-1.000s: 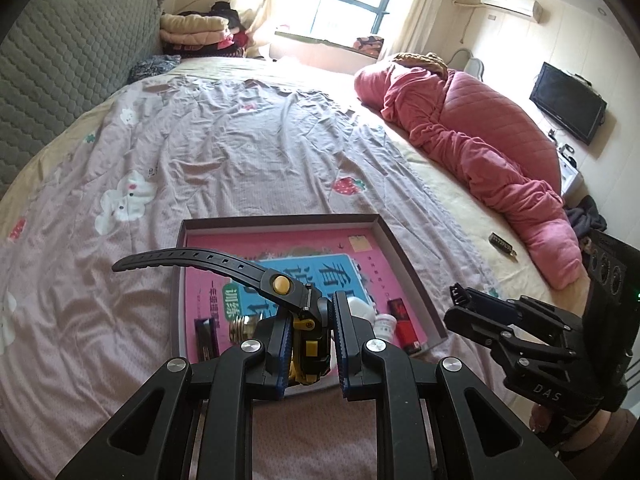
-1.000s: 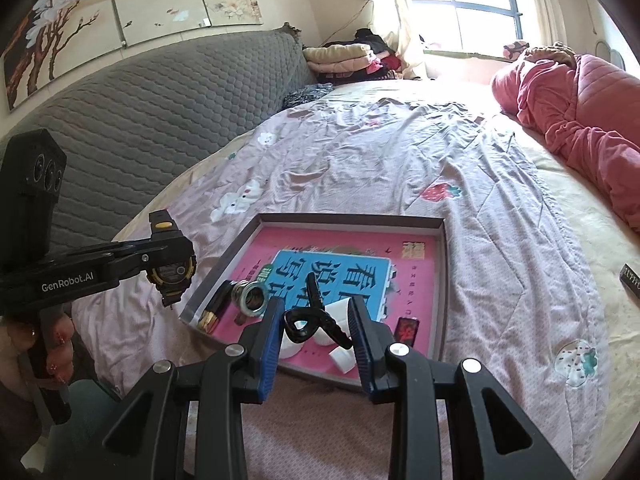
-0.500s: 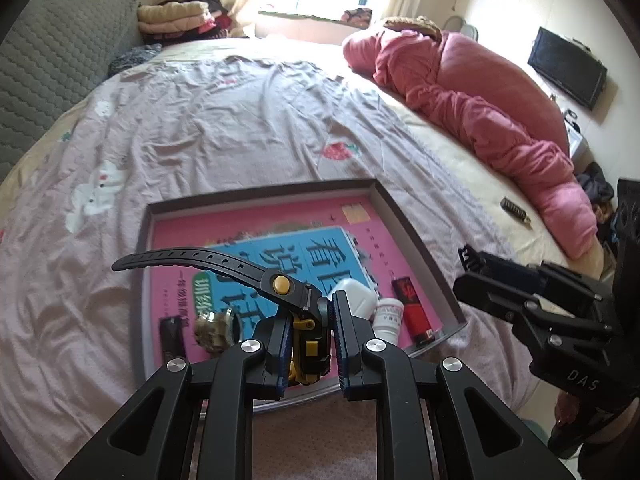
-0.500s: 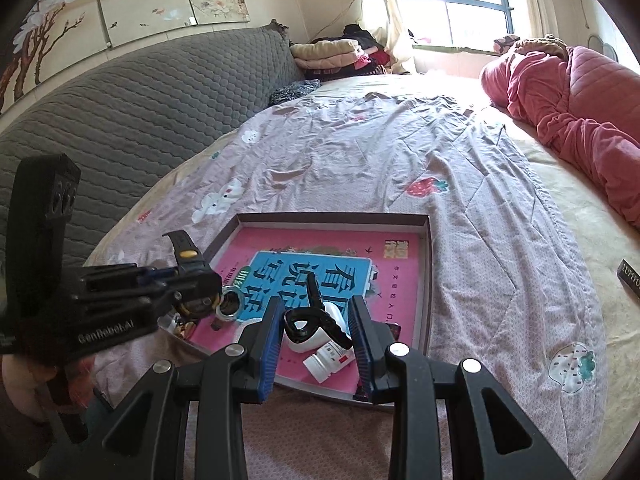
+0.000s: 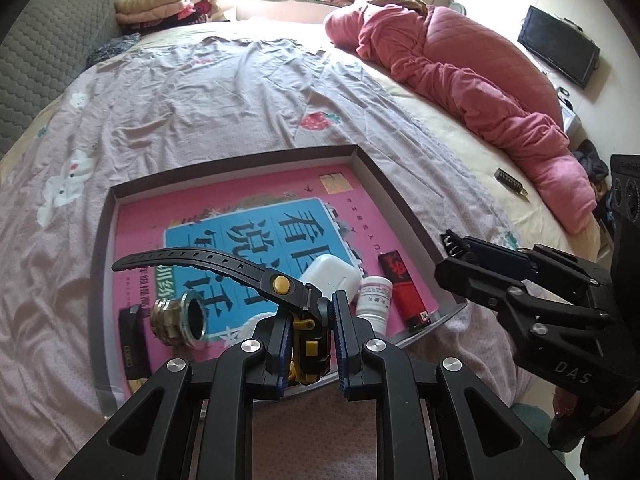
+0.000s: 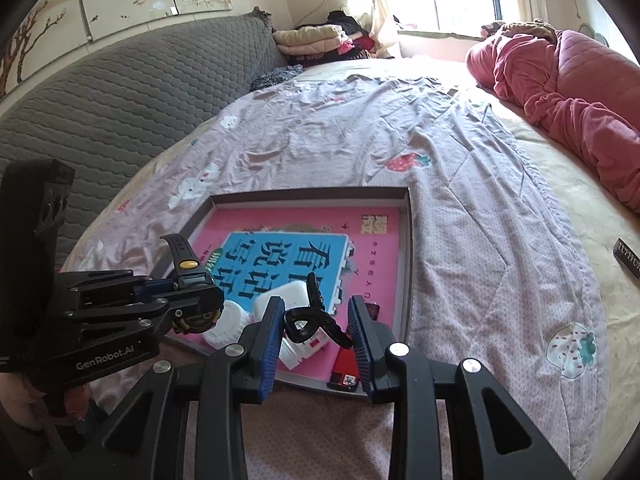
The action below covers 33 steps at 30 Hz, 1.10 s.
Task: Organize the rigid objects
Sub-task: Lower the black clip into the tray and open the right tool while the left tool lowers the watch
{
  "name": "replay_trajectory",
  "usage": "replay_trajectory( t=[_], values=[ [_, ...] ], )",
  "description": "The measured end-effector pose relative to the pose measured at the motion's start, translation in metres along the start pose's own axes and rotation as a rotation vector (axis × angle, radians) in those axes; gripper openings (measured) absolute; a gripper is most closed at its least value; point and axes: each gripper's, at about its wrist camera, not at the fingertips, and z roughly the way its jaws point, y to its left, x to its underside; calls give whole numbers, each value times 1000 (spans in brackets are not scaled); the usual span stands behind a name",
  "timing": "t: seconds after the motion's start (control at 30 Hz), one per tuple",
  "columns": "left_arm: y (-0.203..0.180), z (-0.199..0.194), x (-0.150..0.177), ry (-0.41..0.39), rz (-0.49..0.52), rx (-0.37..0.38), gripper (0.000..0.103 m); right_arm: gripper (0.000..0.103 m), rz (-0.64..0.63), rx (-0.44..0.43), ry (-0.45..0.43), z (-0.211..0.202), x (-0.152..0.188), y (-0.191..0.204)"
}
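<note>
Left claw [image 5: 308,332] is clamped on the watch [image 5: 306,326] over the tray's [image 5: 400,208] 6 o'clock edge; right claw [image 6: 316,334] pinches a black clip [image 6: 310,322] (loosely?). Letting go early could drop either onto the bed [image 5: 200,92].

Far half of the tray open, near edge crowded

The shallow grey-walled tray [image 5: 376,184] with a pink book lining leaves its far half bare; along the near edge a brass threaded fitting [image 5: 178,318], white rounded case [image 5: 330,276], white pill bottle [image 5: 374,294] and red lighter [image 5: 404,288] block entry.
</note>
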Motion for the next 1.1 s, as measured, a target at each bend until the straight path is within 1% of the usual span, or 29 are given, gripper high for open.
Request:
replay_trajectory(
  t=[0.23,0.53,1.0,1.1],
  values=[
    [-6,9,3,31,24,13,18,33,7,27,33,11,7,-4],
    [-11,18,7,58,41,17,18,33,5,39,65,23,13,-6],
    [-8,28,9,85,41,-18,18,33,-12,47,98,41,19,-5],
    [-8,30,9,90,44,-22,18,33,-19,60,108,44,20,-7]
  ],
)
